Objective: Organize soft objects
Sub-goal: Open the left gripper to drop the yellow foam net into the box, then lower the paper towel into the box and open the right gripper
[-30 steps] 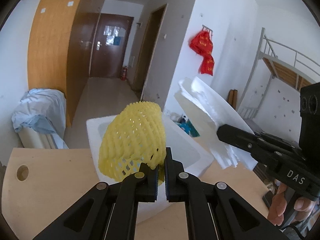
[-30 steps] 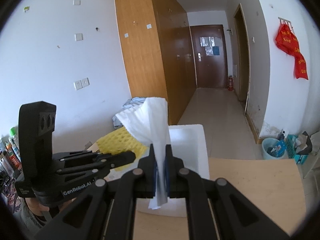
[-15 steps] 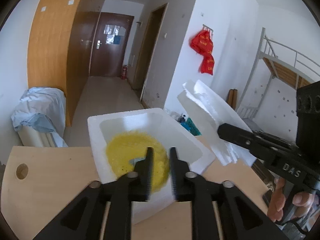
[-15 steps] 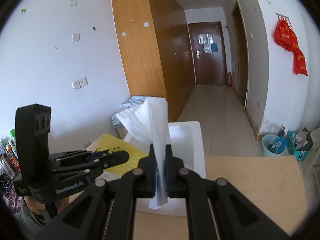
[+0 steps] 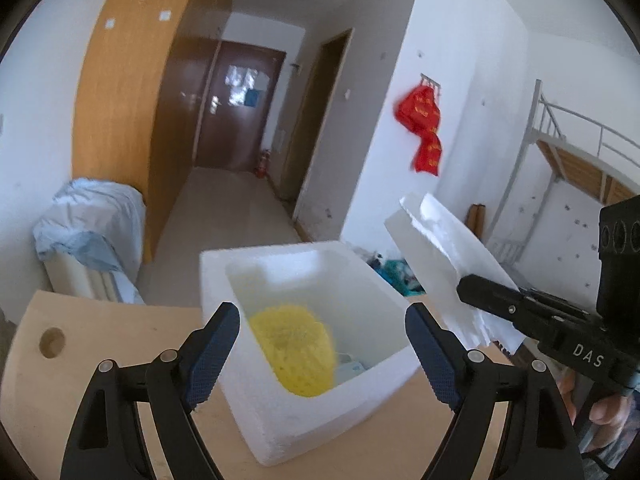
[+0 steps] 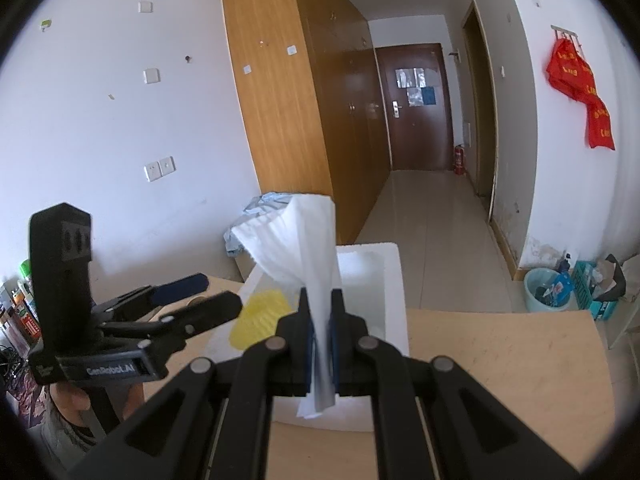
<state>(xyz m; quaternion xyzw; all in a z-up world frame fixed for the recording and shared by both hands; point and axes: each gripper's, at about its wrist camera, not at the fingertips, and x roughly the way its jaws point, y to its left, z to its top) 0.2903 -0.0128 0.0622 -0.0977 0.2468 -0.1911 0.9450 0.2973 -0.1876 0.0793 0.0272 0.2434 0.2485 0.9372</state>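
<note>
A yellow foam net [image 5: 294, 350] lies inside the white foam box [image 5: 304, 420] on the wooden table; it also shows in the right wrist view [image 6: 260, 322]. My left gripper [image 5: 322, 350] is wide open and empty just above the box's near side. My right gripper [image 6: 320, 320] is shut on a white foam sheet [image 6: 304, 240], held upright in front of the box [image 6: 394, 280]. In the left wrist view the sheet [image 5: 444, 264] is to the right of the box.
The wooden table [image 6: 500, 368] extends to the right of the box. It has a round hole [image 5: 52, 343] at its left end. A covered bundle [image 5: 88, 236] stands beyond the table's left edge. A bin with clutter [image 6: 548, 290] is on the floor at right.
My left gripper opened and let go of the yellow foam net, which dropped into the foam box. The right gripper keeps its hold on the white sheet and has barely moved.
</note>
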